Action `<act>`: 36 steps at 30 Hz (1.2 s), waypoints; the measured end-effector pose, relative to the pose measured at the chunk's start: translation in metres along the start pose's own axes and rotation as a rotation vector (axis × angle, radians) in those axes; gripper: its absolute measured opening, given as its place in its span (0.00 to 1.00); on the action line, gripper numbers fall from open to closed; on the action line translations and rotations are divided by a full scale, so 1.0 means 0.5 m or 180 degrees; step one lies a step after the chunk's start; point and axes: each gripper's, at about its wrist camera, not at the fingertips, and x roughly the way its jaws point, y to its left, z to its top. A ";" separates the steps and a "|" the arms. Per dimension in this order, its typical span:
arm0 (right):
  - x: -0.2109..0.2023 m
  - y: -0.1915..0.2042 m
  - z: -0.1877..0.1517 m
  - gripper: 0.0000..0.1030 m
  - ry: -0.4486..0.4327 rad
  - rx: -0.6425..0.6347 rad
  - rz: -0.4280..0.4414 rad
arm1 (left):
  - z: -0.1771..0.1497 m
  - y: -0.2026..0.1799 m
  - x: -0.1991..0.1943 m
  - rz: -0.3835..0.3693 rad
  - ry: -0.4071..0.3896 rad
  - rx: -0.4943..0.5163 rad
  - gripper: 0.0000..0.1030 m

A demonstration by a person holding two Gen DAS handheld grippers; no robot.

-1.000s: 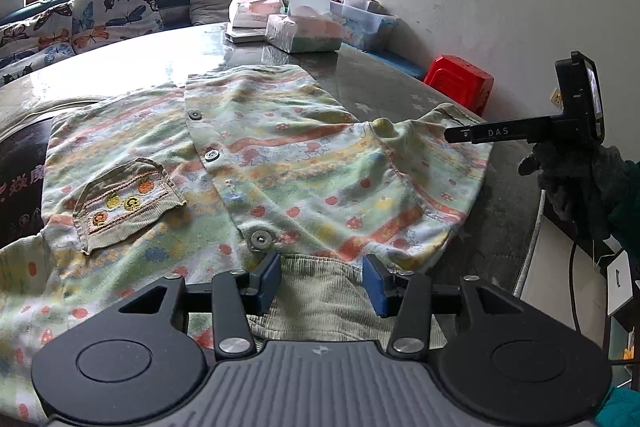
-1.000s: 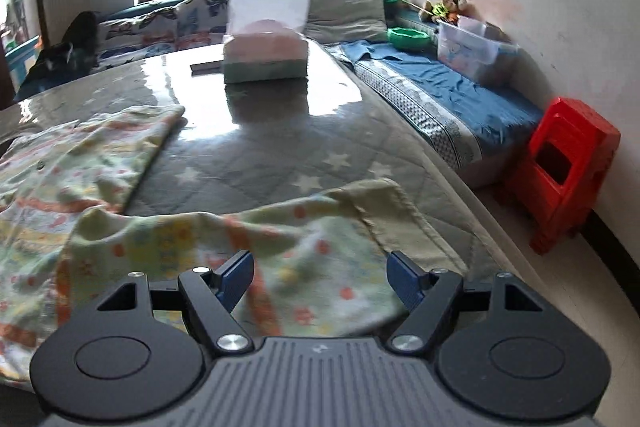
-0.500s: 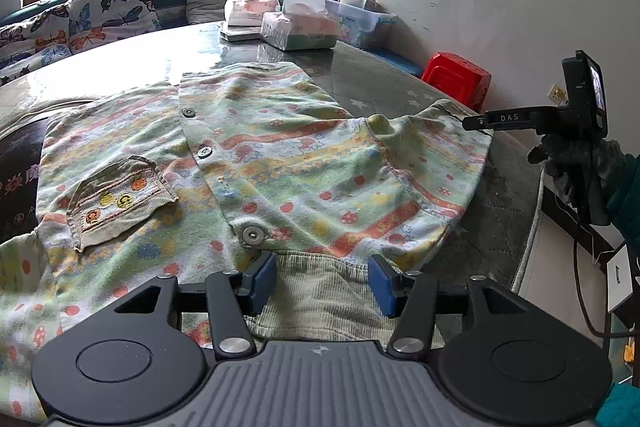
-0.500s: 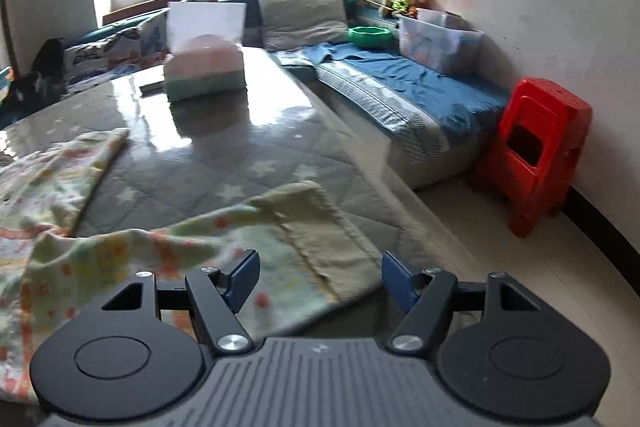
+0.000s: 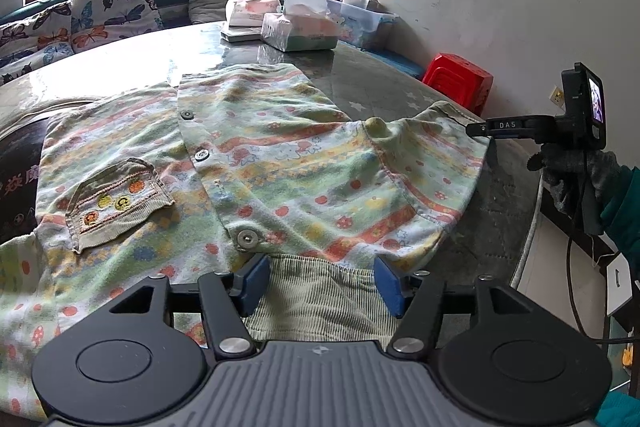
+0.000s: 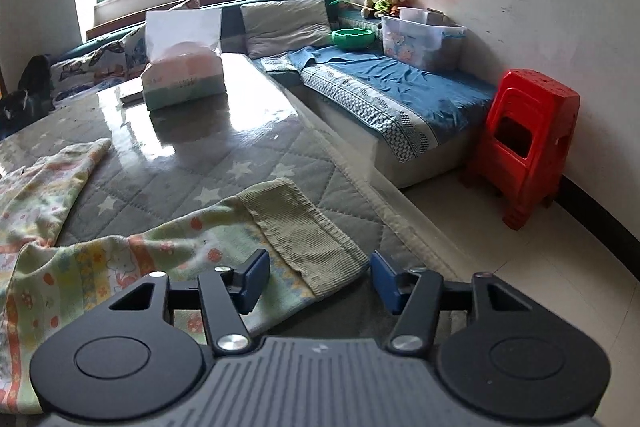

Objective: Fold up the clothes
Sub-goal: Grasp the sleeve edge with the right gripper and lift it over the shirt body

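Observation:
A child's pastel printed cardigan [image 5: 256, 163] with buttons and a small pocket [image 5: 116, 199] lies flat on the table. My left gripper [image 5: 320, 281] is open, its blue pads either side of the ribbed collar [image 5: 320, 303], empty. The sleeve [image 6: 168, 267] lies spread toward the table's right edge, ending in a ribbed cuff [image 6: 304, 231]. My right gripper [image 6: 316, 279] is open and empty, hovering just short of the cuff. It also shows from the side in the left wrist view [image 5: 476, 129], at the sleeve's end.
A tissue pack [image 5: 298, 31] and a second pack [image 5: 250, 9] stand at the table's far side. The table's edge [image 6: 400, 211] runs close on the right, with floor, a red stool [image 6: 528, 143] and a sofa bench [image 6: 384, 87] beyond.
My right gripper has pulled back and to the right, so the cuff now lies ahead of the pads. My left gripper has opened wider over the collar.

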 end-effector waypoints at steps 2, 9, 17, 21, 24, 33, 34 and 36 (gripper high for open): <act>0.000 -0.003 -0.001 0.48 -0.0014 0.0039 -0.0014 | 0.001 -0.001 -0.001 0.0019 -0.0011 0.0000 0.68; -0.006 -0.003 -0.003 0.21 -0.0043 0.0127 0.0086 | 0.010 -0.002 -0.001 0.0087 -0.0039 -0.0021 0.86; -0.040 0.004 0.003 0.09 -0.0189 0.0228 0.0237 | 0.018 -0.004 0.005 0.0215 -0.0058 -0.0033 0.97; -0.081 0.018 0.021 0.09 -0.0345 0.0232 0.0375 | 0.020 -0.008 0.014 0.0280 -0.0045 0.0008 0.99; -0.114 0.042 0.038 0.09 -0.0455 0.0168 0.0530 | 0.021 -0.011 0.021 0.0329 -0.0035 0.0039 1.00; -0.197 0.179 0.093 0.09 -0.0690 -0.0233 0.1159 | 0.016 0.008 0.002 0.0440 -0.0114 -0.0038 1.00; -0.203 0.198 0.097 0.08 -0.0699 -0.0288 0.1227 | 0.015 0.015 -0.004 0.0465 -0.0132 -0.0068 1.00; -0.216 0.238 0.105 0.08 -0.0721 -0.0408 0.1357 | 0.011 0.030 -0.016 0.0513 -0.0164 -0.0137 1.00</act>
